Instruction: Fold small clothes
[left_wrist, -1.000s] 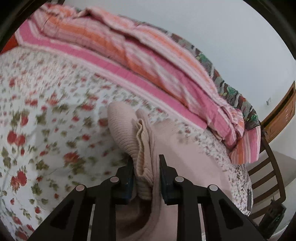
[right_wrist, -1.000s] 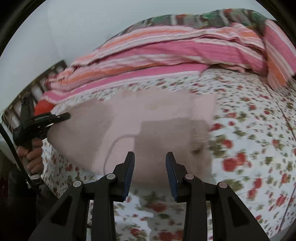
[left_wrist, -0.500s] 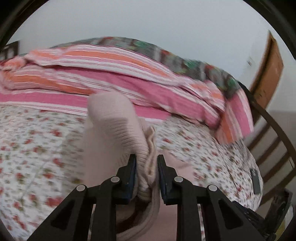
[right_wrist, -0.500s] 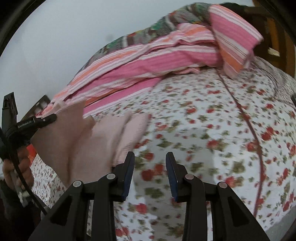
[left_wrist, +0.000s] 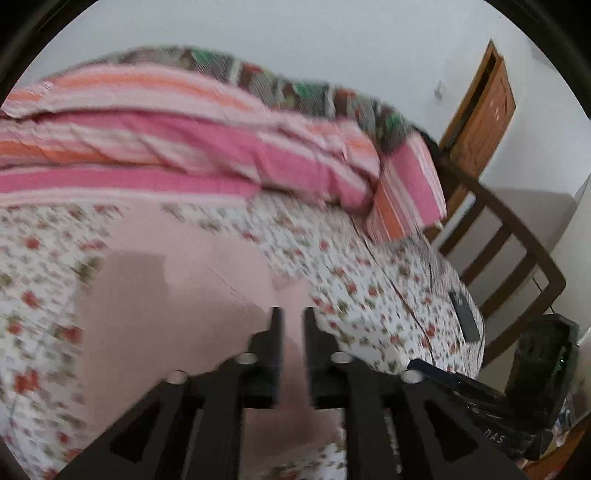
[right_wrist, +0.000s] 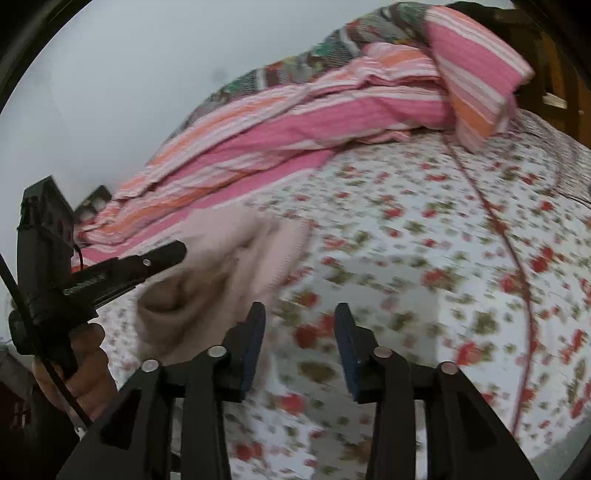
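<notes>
Widening over bare floral sheet (right_wrist: 424, 258), the right gripper (right_wrist: 300, 341) holds nothing. At its ten o'clock the pink knit garment (right_wrist: 225, 266) lies bunched. The left gripper (left_wrist: 292, 339) has just eased its narrow jaws apart, knit still between them, so the carried fold looks laid down.

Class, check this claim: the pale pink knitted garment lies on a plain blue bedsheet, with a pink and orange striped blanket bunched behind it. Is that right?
Not quite. The pale pink knitted garment lies on a white bedsheet printed with red flowers, not plain blue; the right wrist view shows it. The pink and orange striped blanket is indeed bunched behind.
</notes>
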